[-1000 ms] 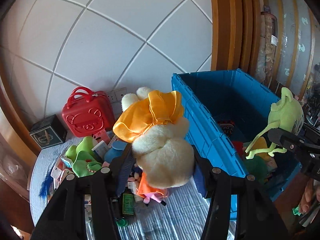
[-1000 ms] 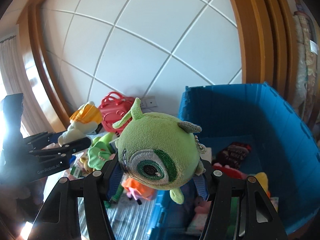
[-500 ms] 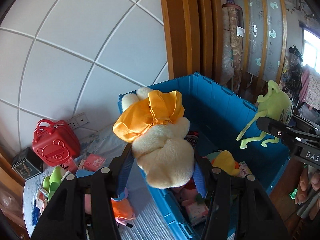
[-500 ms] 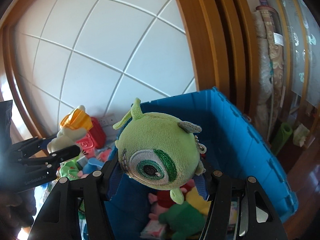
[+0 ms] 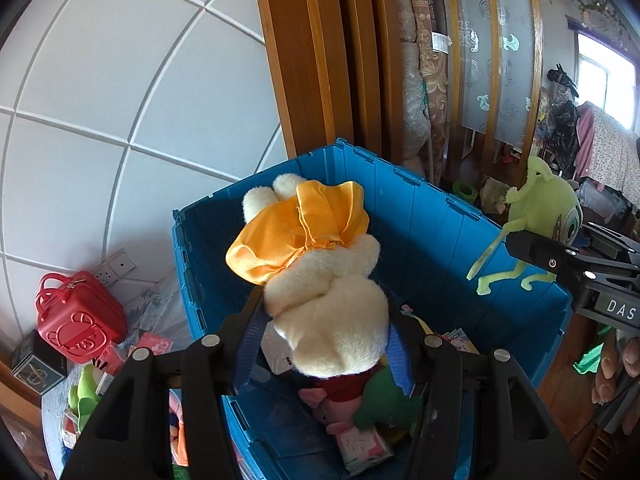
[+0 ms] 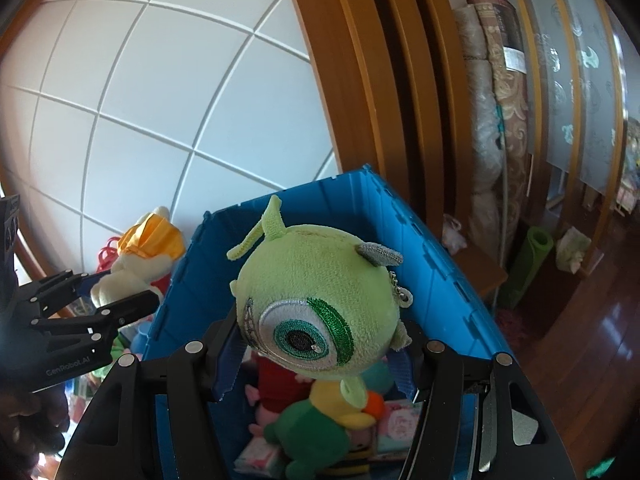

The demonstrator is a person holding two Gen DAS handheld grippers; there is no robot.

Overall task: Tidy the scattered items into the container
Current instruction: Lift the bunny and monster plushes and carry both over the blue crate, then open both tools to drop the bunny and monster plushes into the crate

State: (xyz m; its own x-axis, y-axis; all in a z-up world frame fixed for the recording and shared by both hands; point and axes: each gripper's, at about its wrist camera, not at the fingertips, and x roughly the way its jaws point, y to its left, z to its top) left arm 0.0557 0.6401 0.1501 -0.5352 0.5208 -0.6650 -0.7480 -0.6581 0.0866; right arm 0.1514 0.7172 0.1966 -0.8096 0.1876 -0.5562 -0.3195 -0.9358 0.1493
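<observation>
My left gripper (image 5: pixel 326 344) is shut on a cream plush with an orange dress (image 5: pixel 320 276) and holds it above the blue crate (image 5: pixel 432 216). My right gripper (image 6: pixel 316 364) is shut on a green one-eyed monster plush (image 6: pixel 316 304) above the same crate (image 6: pixel 416 248). The crate holds several toys: a dark green plush (image 6: pixel 312 428), a red one (image 6: pixel 276 380) and small packets (image 5: pixel 360 446). The monster plush also shows at the right of the left wrist view (image 5: pixel 548 212); the cream plush shows at the left of the right wrist view (image 6: pixel 136 256).
Left of the crate on the table lie a red toy case (image 5: pixel 76 320), a black box (image 5: pixel 36 364), green plush pieces (image 5: pixel 84 396) and small packets. A tiled wall and a wooden door frame (image 5: pixel 320 60) stand behind. Rolled mats (image 6: pixel 492 140) lean at the right.
Both grippers have swung right with their plush toys, from over the cluttered table to above the open crate. Both grips stay shut.
</observation>
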